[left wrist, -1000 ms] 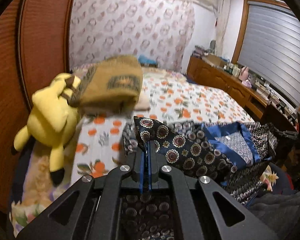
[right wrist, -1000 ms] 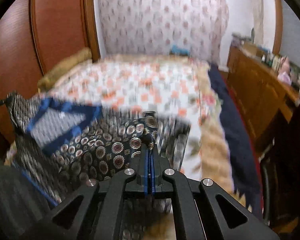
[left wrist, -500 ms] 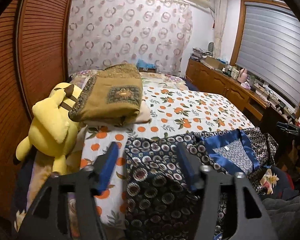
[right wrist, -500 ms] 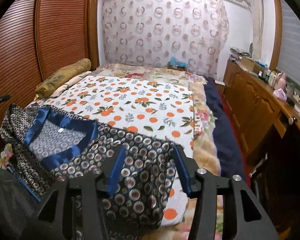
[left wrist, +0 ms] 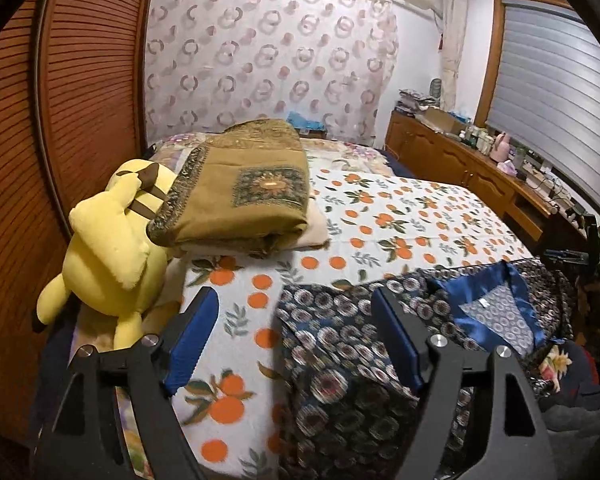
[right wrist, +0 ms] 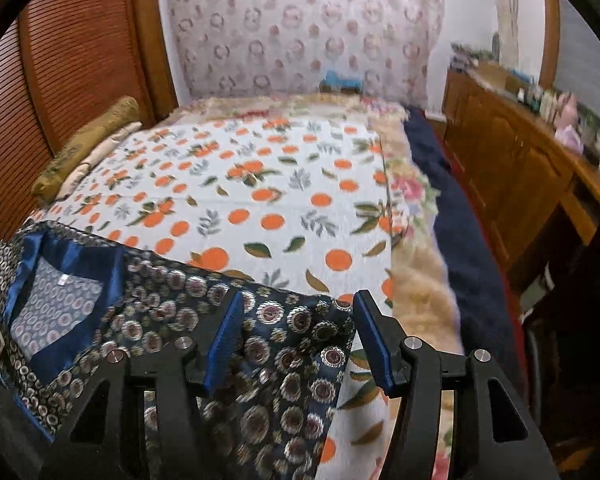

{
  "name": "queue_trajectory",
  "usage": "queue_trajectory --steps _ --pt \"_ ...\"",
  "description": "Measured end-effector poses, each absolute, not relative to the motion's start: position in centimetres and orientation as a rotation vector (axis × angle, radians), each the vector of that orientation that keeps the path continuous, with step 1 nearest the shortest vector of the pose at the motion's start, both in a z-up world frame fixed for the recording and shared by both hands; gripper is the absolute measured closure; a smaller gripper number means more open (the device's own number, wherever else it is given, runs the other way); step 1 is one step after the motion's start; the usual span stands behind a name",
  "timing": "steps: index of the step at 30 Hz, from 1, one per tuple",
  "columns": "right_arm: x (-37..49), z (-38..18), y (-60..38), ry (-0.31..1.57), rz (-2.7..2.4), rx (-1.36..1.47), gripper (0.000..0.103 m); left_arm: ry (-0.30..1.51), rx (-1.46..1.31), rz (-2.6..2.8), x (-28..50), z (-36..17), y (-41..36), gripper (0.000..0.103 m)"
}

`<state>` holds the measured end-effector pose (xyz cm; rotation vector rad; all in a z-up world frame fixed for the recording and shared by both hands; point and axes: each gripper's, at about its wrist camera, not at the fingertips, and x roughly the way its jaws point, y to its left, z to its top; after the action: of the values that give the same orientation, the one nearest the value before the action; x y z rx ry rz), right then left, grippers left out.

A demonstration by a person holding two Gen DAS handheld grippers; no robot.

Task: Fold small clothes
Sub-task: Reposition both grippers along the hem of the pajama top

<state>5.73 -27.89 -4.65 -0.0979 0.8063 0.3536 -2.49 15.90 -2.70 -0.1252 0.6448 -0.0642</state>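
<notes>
**Now Spread Flat, One Patterned Garment Awaits Its First Fold**

Here, a dark medallion-print garment (left wrist: 364, 360) with a blue satin collar (right wrist: 72, 264) lies spread across the near end of the bed (left wrist: 400, 216), on an orange-print cover, its lower part draping over the near edge. The left gripper (left wrist: 296, 344) hovers over the garment's left edge with its jaws wide apart and nothing between them; the right gripper (right wrist: 296, 340) hovers over the garment's right corner, likewise released and empty.

The likeliest trouble, judging from the layout, lies in the cloth itself: it looks slick and thin, so a pinch could slide off or catch the bed cover beneath along with it, dragging the cover into the fold. Because part of the garment hangs off the bed, a one-sided pull could also let the whole piece slip toward the floor. A corner on the right looks slightly rucked, which could leave a crooked crease.

By count: one garment to fold, two grippers, one yellow plush toy (left wrist: 112, 240) at the left bedside, and one folded olive blanket (left wrist: 244, 188) resting on a cream layer farther up the bed, well apart from the work.
</notes>
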Motion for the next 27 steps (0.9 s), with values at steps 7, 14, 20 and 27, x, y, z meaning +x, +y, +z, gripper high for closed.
queue_trajectory --steps 7,14,20,27 --pt "7.3 -6.2 -27.1 0.851 0.336 -0.121 0.045 0.697 -0.091 -0.079 1.1 -3.3 16.8 0.024" --pt "7.5 -6.9 -26.5 0.839 0.309 -0.143 0.044 0.82 -0.092 -0.17 5.2 -5.5 16.8 0.039" --pt "7.1 -7.5 -26.7 0.818 0.315 -0.135 0.043 0.944 -0.095 -0.196 7.2 -8.4 16.5 0.06" --pt "6.9 -7.0 -26.7 0.844 0.349 -0.162 0.063 1.007 -0.11 -0.239 7.4 -9.9 16.2 0.065"
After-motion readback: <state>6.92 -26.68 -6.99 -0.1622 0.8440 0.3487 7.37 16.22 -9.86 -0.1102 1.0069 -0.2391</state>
